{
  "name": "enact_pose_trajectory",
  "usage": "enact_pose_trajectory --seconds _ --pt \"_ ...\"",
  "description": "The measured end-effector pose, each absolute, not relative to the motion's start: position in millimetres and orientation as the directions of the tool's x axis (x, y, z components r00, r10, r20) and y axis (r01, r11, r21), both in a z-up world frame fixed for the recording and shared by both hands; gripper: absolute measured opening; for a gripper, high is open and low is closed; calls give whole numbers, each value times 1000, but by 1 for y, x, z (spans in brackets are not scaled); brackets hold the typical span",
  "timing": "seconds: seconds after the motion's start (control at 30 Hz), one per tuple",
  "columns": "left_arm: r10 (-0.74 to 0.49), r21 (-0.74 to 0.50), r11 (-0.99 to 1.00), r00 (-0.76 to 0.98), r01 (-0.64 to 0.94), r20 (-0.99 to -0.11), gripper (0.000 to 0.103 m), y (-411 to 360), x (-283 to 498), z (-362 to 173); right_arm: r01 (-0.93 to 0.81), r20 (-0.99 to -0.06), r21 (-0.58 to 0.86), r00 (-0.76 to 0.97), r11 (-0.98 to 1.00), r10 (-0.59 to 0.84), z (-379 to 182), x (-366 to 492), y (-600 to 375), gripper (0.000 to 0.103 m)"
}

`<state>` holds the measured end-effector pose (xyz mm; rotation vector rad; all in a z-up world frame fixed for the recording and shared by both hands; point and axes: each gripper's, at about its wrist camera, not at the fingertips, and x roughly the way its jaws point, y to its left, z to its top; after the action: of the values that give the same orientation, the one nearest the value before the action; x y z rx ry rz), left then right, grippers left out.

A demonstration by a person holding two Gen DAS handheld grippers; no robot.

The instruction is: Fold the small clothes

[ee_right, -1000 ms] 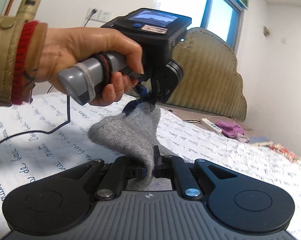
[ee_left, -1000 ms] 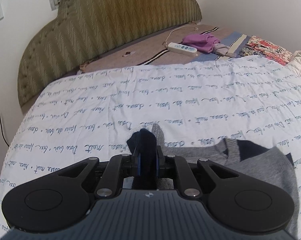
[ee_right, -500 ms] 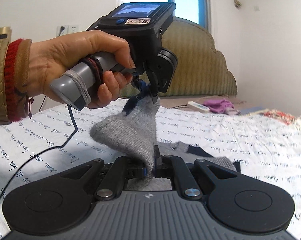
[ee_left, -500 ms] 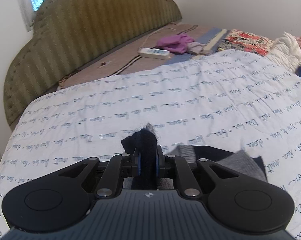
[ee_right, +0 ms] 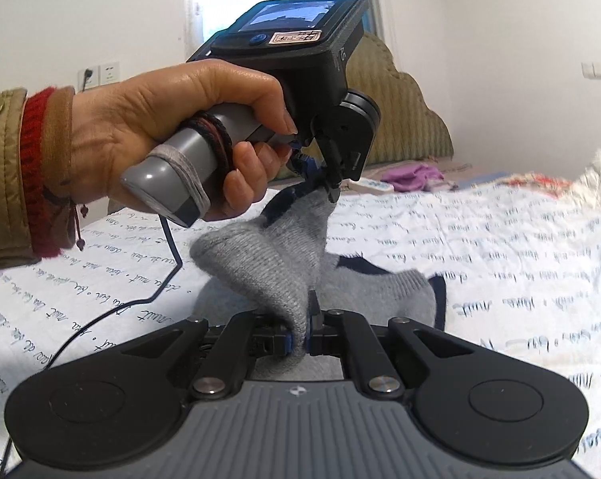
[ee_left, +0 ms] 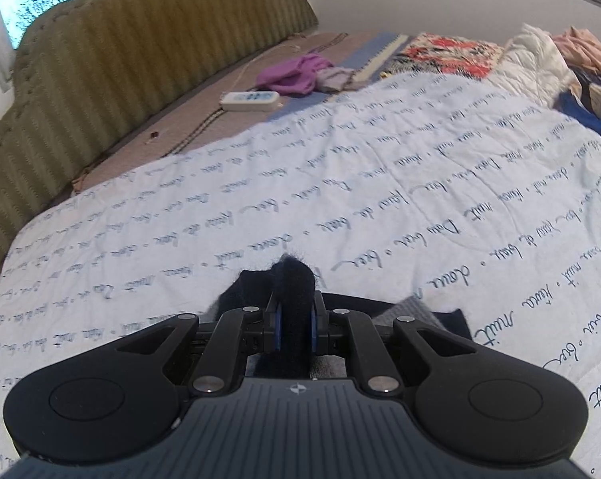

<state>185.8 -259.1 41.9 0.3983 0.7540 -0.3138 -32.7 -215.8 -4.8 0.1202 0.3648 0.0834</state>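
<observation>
Presently both tongs grip one small grey knitted garment with dark navy trim (ee_right: 268, 263), lifted partly clear of the bed's white quilt printed with blue handwriting (ee_right: 480, 247). The left tongs (ee_left: 294, 319), seen from their own camera, are nearly closed, with a thick wad of the navy trim pinched between the blue pads; the right wrist view shows the same tongs (ee_right: 320, 183) held by the person's hand (ee_right: 172, 135) above the quilt, the garment's corner hanging from them. The right tongs (ee_right: 300, 331) are closed tight on a fold of the grey knit at the near edge. Between the two grips the cloth drapes in a loose ridge, while the rest of the garment (ee_right: 384, 291) lies flat on the quilt just beyond, its navy edging showing at the right. Judged from this arrangement, the step in hand is the carrying of a raised edge over the resting part, that is, a fold in progress and not yet laid down. The next move seems to call for both tongs to travel together across the flat portion, keeping the lifted edge straight and level, then to lower it so that the edges meet before either grip is released. A risk is that the bunched trim in the left tongs lands as a lump. At the head of the bed, well apart, lie a white remote control (ee_left: 249, 99) and a crumpled purple cloth (ee_left: 294, 74), which play no part.
</observation>
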Motion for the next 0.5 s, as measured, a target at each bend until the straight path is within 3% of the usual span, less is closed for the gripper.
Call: enact_pose_trajectory --seconds 0.5 --pt "-183 229 833 642 503 -744 12 -308 179 -2 6 -420 302 899 953 127 -30 -38 -250 6"
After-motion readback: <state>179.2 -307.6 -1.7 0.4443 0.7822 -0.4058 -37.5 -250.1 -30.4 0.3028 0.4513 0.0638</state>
